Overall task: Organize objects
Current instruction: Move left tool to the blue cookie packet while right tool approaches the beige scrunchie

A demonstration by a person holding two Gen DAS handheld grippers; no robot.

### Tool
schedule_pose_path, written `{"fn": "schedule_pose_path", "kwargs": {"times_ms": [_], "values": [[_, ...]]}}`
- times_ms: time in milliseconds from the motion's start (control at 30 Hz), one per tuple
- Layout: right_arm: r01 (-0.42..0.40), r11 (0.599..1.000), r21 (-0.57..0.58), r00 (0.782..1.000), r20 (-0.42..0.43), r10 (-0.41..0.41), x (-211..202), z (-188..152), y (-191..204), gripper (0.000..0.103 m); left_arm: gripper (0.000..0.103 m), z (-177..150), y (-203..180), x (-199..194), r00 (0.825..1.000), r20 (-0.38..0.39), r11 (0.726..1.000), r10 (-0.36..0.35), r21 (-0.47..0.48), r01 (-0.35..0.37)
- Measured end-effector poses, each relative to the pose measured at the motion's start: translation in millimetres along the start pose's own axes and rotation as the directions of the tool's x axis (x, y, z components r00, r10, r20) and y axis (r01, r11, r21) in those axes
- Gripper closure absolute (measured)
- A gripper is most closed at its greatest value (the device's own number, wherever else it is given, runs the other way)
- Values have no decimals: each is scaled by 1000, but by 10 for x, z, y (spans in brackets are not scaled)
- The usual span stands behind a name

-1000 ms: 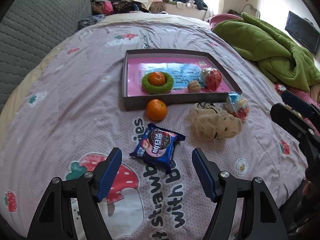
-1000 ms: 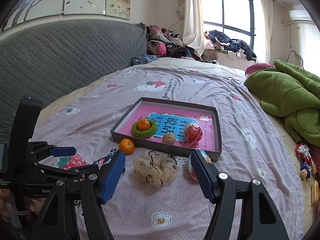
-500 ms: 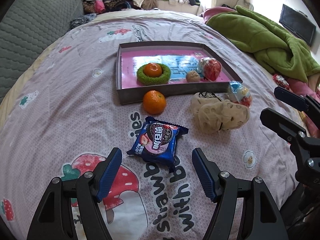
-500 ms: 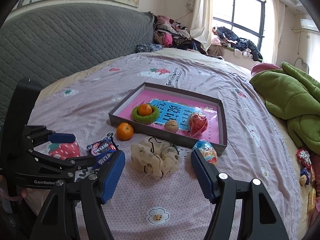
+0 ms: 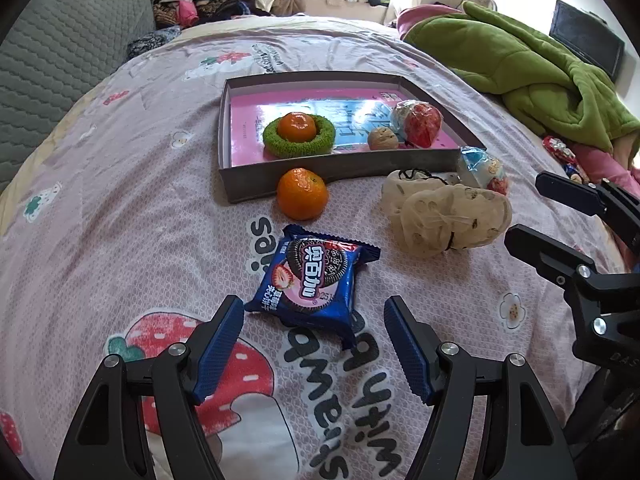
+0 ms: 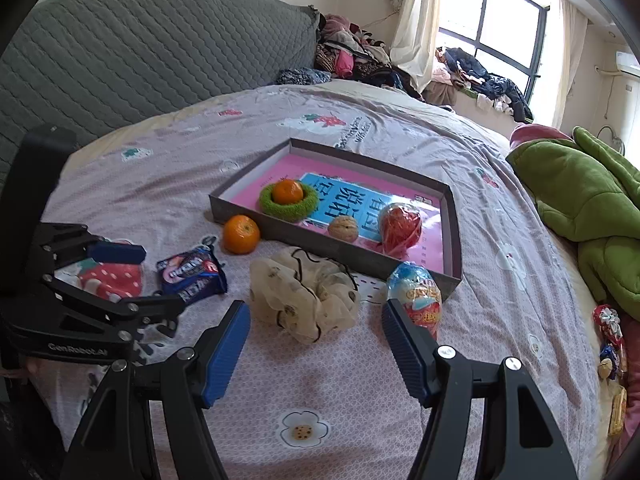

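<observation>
A grey tray (image 5: pixel 320 174) (image 6: pixel 256 224) on the bed holds an orange in a green ring (image 5: pixel 298 134) (image 6: pixel 288 198), a walnut (image 5: pixel 383 139) (image 6: pixel 343 228) and a red wrapped ball (image 5: pixel 420 124) (image 6: pixel 400 226). In front of it lie a loose orange (image 5: pixel 302 193) (image 6: pixel 241 234), a blue cookie packet (image 5: pixel 316 280) (image 6: pixel 194 274), a cream scrunchie (image 5: pixel 444 216) (image 6: pixel 304 296) and a blue snack bag (image 5: pixel 482 168) (image 6: pixel 416 298). My left gripper (image 5: pixel 314 344) is open just short of the cookie packet. My right gripper (image 6: pixel 316 344) is open just short of the scrunchie.
The pink printed bedspread (image 5: pixel 120 220) spreads all round. A green blanket (image 5: pixel 520 64) (image 6: pixel 588 200) is heaped on the right, with small wrapped sweets (image 6: pixel 610 340) beside it. A grey quilted headboard (image 6: pixel 140 52) and piled clothes (image 6: pixel 352 56) lie beyond.
Both grippers have come down and closer to the bed. The cookie packet and the scrunchie now sit nearer the open jaws. Nothing on the bed has moved.
</observation>
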State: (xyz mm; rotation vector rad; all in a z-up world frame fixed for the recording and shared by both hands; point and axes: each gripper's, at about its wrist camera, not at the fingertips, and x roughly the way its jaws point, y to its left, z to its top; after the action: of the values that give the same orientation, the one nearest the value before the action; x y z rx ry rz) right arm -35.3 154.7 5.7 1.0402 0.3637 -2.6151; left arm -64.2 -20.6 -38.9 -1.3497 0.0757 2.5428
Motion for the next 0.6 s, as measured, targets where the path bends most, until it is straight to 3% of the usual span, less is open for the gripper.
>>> {"fn": "schedule_pose_path", "kwargs": {"times_ms": [600], "values": [[-7, 1000, -21, 1000, -20, 7, 240, -69, -5, 35, 29, 32, 70, 243, 1000, 8, 1000, -7, 18, 7]]}}
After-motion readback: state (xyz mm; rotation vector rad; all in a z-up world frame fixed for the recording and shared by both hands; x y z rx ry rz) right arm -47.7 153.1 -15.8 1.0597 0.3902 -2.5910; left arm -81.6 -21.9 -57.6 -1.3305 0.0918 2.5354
